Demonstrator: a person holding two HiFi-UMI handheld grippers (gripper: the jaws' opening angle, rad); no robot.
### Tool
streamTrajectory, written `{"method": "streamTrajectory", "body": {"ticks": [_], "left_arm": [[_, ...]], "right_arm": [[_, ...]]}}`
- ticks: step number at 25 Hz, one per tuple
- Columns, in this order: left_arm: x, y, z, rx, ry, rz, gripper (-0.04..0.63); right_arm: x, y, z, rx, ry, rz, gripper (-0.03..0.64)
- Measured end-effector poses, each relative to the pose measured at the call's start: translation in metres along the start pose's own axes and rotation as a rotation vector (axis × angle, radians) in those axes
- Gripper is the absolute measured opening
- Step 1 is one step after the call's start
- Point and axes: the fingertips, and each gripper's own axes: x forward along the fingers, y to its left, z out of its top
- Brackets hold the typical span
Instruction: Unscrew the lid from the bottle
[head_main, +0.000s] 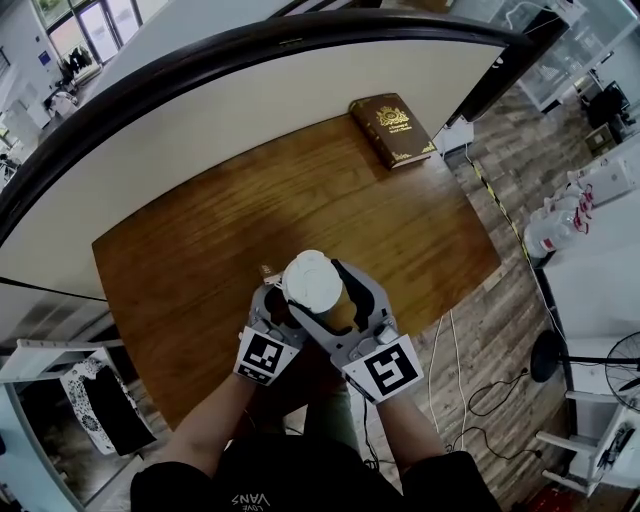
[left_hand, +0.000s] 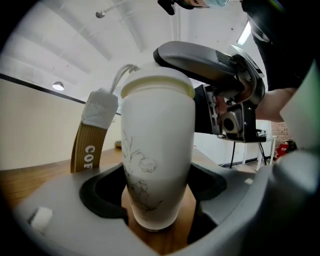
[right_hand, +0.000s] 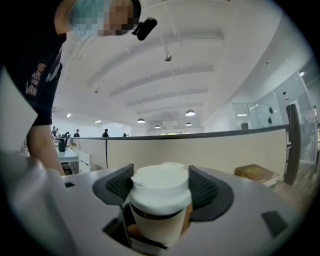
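Note:
A white bottle (head_main: 312, 282) with a faint flower drawing (left_hand: 157, 165) stands upright on the wooden table (head_main: 200, 260) near its front edge. Its white lid (right_hand: 161, 180) sits above a dark band. My left gripper (head_main: 285, 305) is shut on the bottle's lower body, the jaws either side close to its base (left_hand: 155, 200). My right gripper (head_main: 335, 300) is shut on the lid, ribbed pads pressed to both sides (right_hand: 160, 192). It shows above the bottle in the left gripper view (left_hand: 215, 75). A tan and white strap (left_hand: 90, 145) hangs at the bottle's left.
A brown book (head_main: 392, 130) lies at the table's far right corner. A white partition (head_main: 250, 110) with a dark rim runs behind the table. Cables (head_main: 480, 390) lie on the wood floor at the right, beside a fan (head_main: 620, 370).

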Motion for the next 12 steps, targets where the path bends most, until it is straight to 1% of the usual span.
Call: {"method": "streamTrajectory", "body": {"ticks": [2,4,5,7,8,9,12], "left_arm": [[0.000,0.001,-0.001,-0.017,0.001,-0.002,0.371],[0.001,0.001,-0.006,-0.036,0.028,-0.004,0.371],[0.002,0.001,-0.013,-0.040,0.060,-0.004,0.371],[0.002,-0.001,-0.035,-0.041,0.157,-0.009,0.371],[0.000,-0.003,-0.044,-0.046,0.190,-0.015,0.371],[-0.003,-0.005,-0.048,-0.053,0.200,-0.021,0.371],[-0.008,-0.007,-0.047,-0.071,0.182,-0.032,0.371]], "right_arm": [[-0.002,-0.004,0.004,0.013,-0.008,-0.007,0.322],[-0.004,-0.006,0.010,0.019,-0.020,-0.013,0.322],[-0.006,-0.007,0.014,0.020,-0.026,-0.016,0.322],[-0.010,-0.007,0.021,0.025,-0.036,-0.024,0.322],[-0.012,-0.008,0.025,0.030,-0.039,-0.031,0.322],[-0.015,-0.009,0.028,0.037,-0.043,-0.040,0.322],[-0.024,-0.014,0.040,0.061,-0.074,-0.062,0.322]]}}
